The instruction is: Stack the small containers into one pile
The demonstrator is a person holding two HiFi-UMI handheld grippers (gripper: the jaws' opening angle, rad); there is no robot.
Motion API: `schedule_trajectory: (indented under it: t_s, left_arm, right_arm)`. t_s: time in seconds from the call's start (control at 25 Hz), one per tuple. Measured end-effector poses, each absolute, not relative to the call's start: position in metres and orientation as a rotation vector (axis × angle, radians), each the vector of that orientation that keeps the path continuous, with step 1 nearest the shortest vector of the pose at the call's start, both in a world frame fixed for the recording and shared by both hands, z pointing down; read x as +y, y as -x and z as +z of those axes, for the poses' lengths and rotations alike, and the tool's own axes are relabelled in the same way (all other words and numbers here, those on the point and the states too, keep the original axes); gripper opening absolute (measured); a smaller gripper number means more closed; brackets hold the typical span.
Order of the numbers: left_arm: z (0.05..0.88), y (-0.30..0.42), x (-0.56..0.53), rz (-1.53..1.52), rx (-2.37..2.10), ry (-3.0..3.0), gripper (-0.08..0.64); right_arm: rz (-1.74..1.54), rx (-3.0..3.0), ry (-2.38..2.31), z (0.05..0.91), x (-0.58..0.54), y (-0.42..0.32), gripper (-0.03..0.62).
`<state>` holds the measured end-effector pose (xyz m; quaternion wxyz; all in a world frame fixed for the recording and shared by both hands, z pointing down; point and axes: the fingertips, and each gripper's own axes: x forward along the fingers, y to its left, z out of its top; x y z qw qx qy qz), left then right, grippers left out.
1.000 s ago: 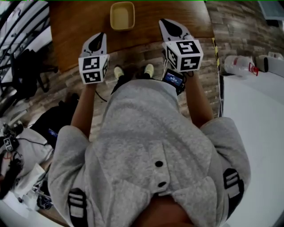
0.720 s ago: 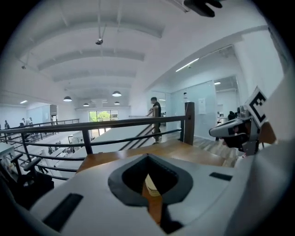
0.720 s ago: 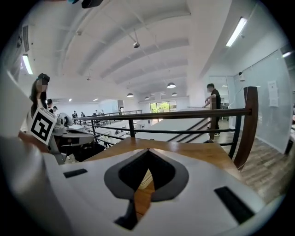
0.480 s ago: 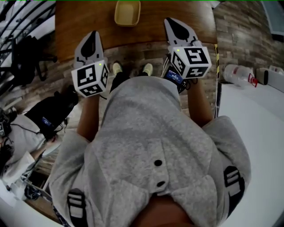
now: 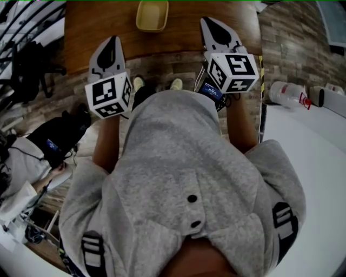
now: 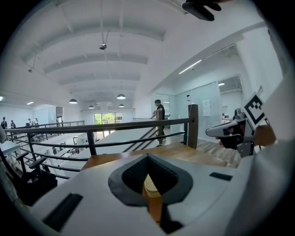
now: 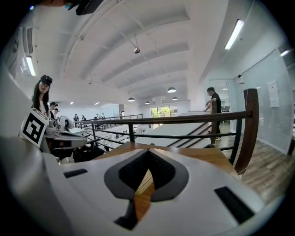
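Only overhead, yellow container [image 5: 151, 15] unobstructed.

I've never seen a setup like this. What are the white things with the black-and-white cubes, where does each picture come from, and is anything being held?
There is no robot here. A person in a grey sweatshirt holds a hand tool in each hand: the left gripper and the right gripper. The patterned cubes are part of those tools.

The head view comes from a camera on the person's head, looking steeply down past their chest. The other two pictures come from cameras riding on each tool, looking out along its jaws.

Ahead is a wooden table with a yellow container on it, between the two tools. It may be several containers nested together.

Both pairs of jaws are closed at the tips with nothing between them, so nothing is held.
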<state>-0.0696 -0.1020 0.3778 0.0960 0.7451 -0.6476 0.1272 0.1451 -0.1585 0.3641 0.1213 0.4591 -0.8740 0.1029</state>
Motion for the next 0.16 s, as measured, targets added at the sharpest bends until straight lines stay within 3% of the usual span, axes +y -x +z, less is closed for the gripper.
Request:
schedule_trajectory:
  t_s: [0.16]
  left_arm:
    - [0.3812, 0.0699, -0.0968, 0.373, -1.923, -2.194, 0.012]
  right_arm:
    - [0.298, -2.554, -1.325, 0.3696, -0.1566, -0.1438, 0.015]
